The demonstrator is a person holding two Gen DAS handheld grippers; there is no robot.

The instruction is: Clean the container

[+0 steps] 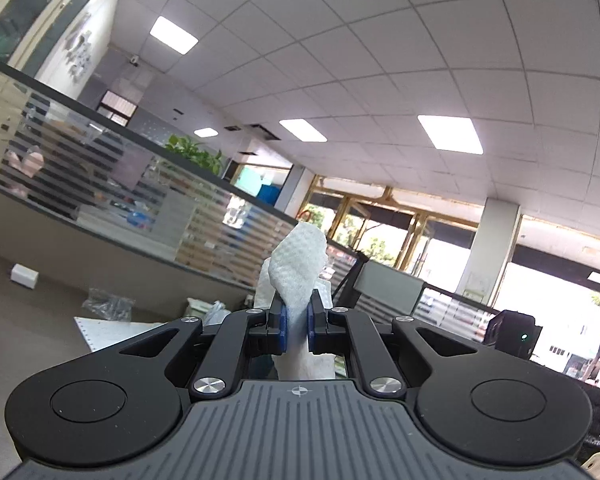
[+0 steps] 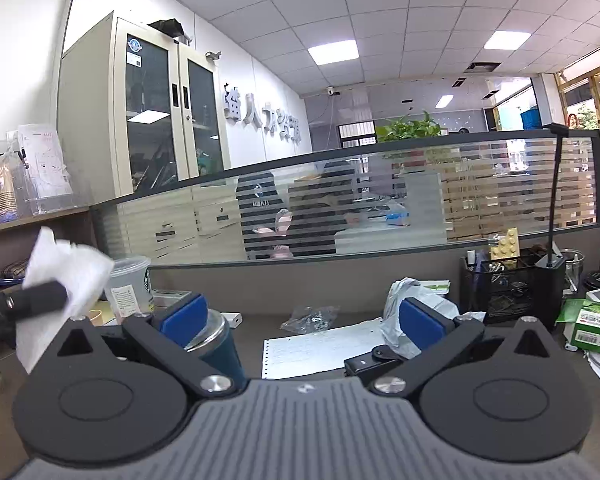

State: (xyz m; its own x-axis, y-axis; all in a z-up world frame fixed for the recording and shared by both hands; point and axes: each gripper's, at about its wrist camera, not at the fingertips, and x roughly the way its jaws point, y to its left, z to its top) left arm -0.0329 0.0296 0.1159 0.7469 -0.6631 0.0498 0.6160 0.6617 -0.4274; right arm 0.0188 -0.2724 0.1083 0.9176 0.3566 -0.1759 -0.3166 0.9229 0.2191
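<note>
Left gripper: as we look along our left gripper (image 1: pixel 296 326), its blue pads (image 1: pixel 283 326) are pressed together on a white paper towel (image 1: pixel 298 268), which stands up out of the jaws toward twelve o'clock and also hangs below them.
Same towel, right view: we see the paper towel (image 2: pixel 70 270) again at nine o'clock, pinched in the dark tip of the left gripper (image 2: pixel 46 298).
Right gripper: our right gripper (image 2: pixel 300 322) stands wide open; nothing lies between its blue pads (image 2: pixel 184 316).
Container: a dark blue cylinder with a silver metal top (image 2: pixel 216 340) sits just behind the left-hand pad at about ten o'clock, partly hidden by the finger; we cannot tell whether it touches the pad.
Plastic cup: a clear lidded cup with a green logo (image 2: pixel 130 288) stands beyond the container toward ten o'clock.
Desk: a grey desk (image 2: pixel 260 320) carries a perforated printed sheet (image 2: pixel 320 348) at twelve o'clock, a crumpled plastic bag (image 2: pixel 310 318) beyond it, and a black mesh organiser (image 2: pixel 508 292) at two o'clock.
Partition: a striped glass partition (image 2: pixel 380 208) runs behind the desk.
</note>
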